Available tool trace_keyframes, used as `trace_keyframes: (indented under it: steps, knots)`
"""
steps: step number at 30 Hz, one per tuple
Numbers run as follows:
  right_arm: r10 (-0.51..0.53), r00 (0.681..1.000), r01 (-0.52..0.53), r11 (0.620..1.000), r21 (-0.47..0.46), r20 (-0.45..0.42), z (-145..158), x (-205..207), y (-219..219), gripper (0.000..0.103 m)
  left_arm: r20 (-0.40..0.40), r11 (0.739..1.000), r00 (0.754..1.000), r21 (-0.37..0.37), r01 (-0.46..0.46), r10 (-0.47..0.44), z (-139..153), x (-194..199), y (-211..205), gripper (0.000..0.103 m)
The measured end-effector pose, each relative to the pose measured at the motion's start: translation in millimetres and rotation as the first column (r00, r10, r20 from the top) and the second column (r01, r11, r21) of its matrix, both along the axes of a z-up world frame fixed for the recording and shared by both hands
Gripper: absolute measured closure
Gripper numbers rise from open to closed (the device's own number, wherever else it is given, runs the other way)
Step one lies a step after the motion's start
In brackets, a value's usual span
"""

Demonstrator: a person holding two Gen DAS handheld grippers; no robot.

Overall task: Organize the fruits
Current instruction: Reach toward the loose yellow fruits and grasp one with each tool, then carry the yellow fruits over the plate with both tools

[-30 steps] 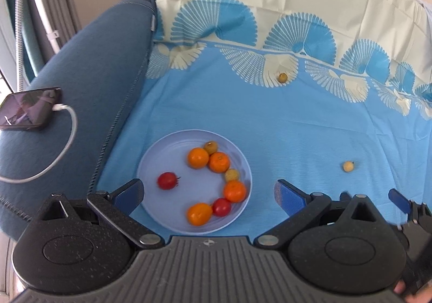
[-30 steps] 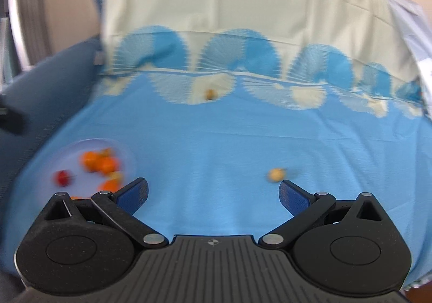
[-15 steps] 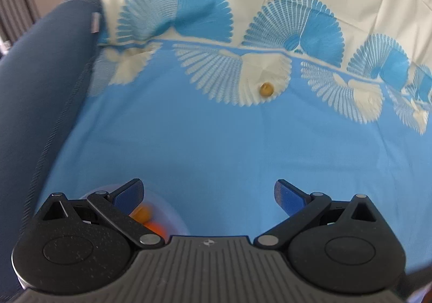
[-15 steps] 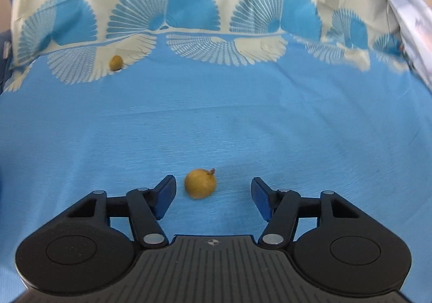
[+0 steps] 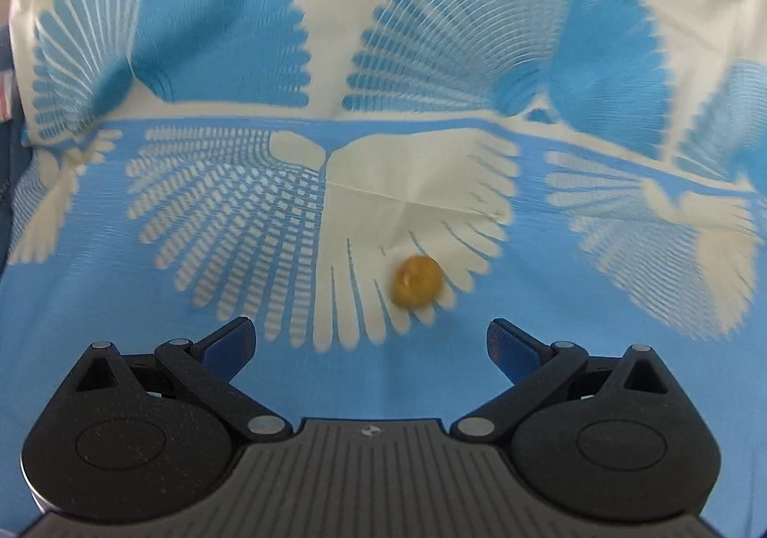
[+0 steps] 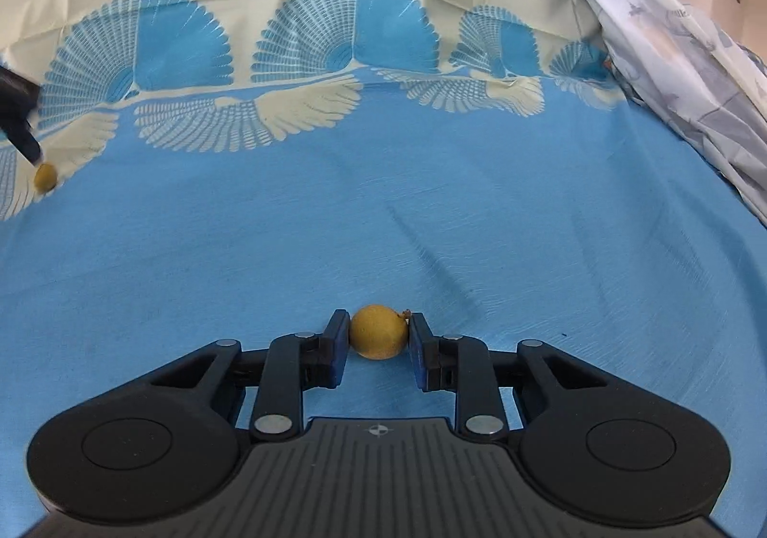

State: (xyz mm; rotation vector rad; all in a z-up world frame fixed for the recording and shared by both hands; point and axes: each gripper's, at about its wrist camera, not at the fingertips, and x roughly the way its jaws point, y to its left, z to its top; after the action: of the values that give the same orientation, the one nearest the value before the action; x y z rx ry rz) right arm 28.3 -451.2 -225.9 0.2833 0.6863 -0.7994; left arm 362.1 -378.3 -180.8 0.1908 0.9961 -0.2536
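Note:
In the right wrist view my right gripper (image 6: 377, 336) is shut on a small round yellow-brown fruit (image 6: 377, 331) with a short stem, low over the blue cloth (image 6: 431, 212); both blue pads press its sides. A second small yellow fruit (image 5: 416, 281) lies on a cream fan print in the left wrist view, just ahead of my left gripper (image 5: 371, 341) and a little right of its middle. The left gripper stands open with nothing between its fingers. That same fruit (image 6: 45, 177) shows at the far left of the right wrist view, with a left fingertip (image 6: 26, 145) just above it.
The blue and cream fan-print cloth (image 5: 239, 394) covers the whole surface and rises up the back. A crumpled pale sheet (image 6: 680, 73) hangs at the right edge. The plate of fruit is out of view.
My right gripper came down and closed on the stemmed fruit. My left gripper swept away from the plate toward the far fruit, which now lies close ahead of its open fingers.

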Motion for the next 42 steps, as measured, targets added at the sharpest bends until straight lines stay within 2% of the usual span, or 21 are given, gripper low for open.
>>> trace_keyframes:
  steps: [2, 3, 4, 5, 6, 7, 9, 13, 17, 21, 26, 30, 34, 42]
  knots:
    - [-0.003, 1.0, 0.003, 1.0, 0.002, 0.006, -1.4, 0.1, -1.0, 0.074, -0.018, 0.999, 0.999, -0.009, -0.031, 0.031, -8.9, 13.0, -2.9, 0.002]
    - [-0.004, 1.0, 0.004, 1.0, 0.006, 0.011, -2.0, -0.5, -1.5, 0.074, -0.025, 0.999, 0.998, -0.01, -0.05, 0.05, -11.8, 18.5, -4.3, 0.005]
    - [-0.006, 1.0, 0.006, 1.0, 0.007, 0.015, -2.6, -1.2, -1.9, 0.074, -0.033, 0.998, 0.998, -0.01, -0.058, 0.058, -14.0, 23.3, -5.6, 0.019]
    - [-0.007, 1.0, 0.007, 1.0, 0.004, 0.015, -2.6, -0.5, -2.2, 0.074, -0.028, 0.998, 0.998, 0.001, -0.059, 0.059, -14.6, 26.0, -7.3, 0.028]
    - [-0.007, 1.0, 0.007, 1.0, 0.001, 0.014, -2.4, 0.0, -2.0, 0.074, -0.004, 0.999, 0.999, -0.002, -0.053, 0.053, -12.5, 25.8, -8.0, 0.041]
    - [-0.008, 1.0, 0.008, 1.0, 0.0, 0.013, -2.4, -0.2, -1.3, 0.074, 0.008, 1.0, 1.0, -0.005, -0.025, 0.025, -10.0, 25.3, -9.1, 0.078]
    - [-0.009, 1.0, 0.009, 1.0, -0.002, 0.011, 0.0, -1.3, 1.1, 0.075, 0.005, 1.0, 1.0, 0.02, -0.002, 0.002, -5.8, 22.8, -8.6, 0.076]
    - [0.005, 0.999, -0.006, 1.0, 0.009, 0.044, 5.0, -3.2, 2.0, 0.076, 0.019, 0.999, 0.999, 0.019, 0.031, -0.032, 9.2, -4.0, 9.9, 0.076]
    - [0.058, 0.994, -0.057, 0.998, -0.018, 0.09, 14.1, -3.5, 9.6, 0.076, -0.019, 0.998, 0.998, -0.031, 0.058, -0.059, 35.5, -59.0, 48.8, 0.076]
    - [0.1, 0.992, -0.096, 0.993, -0.063, 0.075, 27.2, -7.9, 23.9, 0.076, -0.064, 0.994, 0.995, -0.073, 0.077, -0.082, 69.5, -117.6, 94.7, 0.076]
    - [0.169, 0.981, -0.164, 0.985, -0.056, 0.1, 70.6, -26.1, 55.4, 0.076, -0.054, 0.99, 0.995, -0.116, 0.082, -0.089, 119.1, -182.8, 150.7, 0.076]
    - [0.256, 0.954, -0.258, 0.966, -0.008, 0.158, 113.9, -51.0, 93.5, 0.076, -0.015, 0.99, 0.997, -0.123, 0.074, -0.076, 155.5, -228.1, 194.9, 0.076]
    - [0.367, 0.91, -0.375, 0.927, 0.002, 0.193, 152.5, -79.1, 141.1, 0.076, 0.02, 0.99, 0.998, -0.128, 0.053, -0.051, 186.5, -268.7, 244.4, 0.076]
    - [0.531, 0.815, -0.547, 0.837, 0.006, 0.233, 205.5, -126.7, 226.0, 0.076, 0.066, 0.994, 0.998, -0.113, -0.002, 0.009, 209.1, -335.3, 330.2, 0.076]
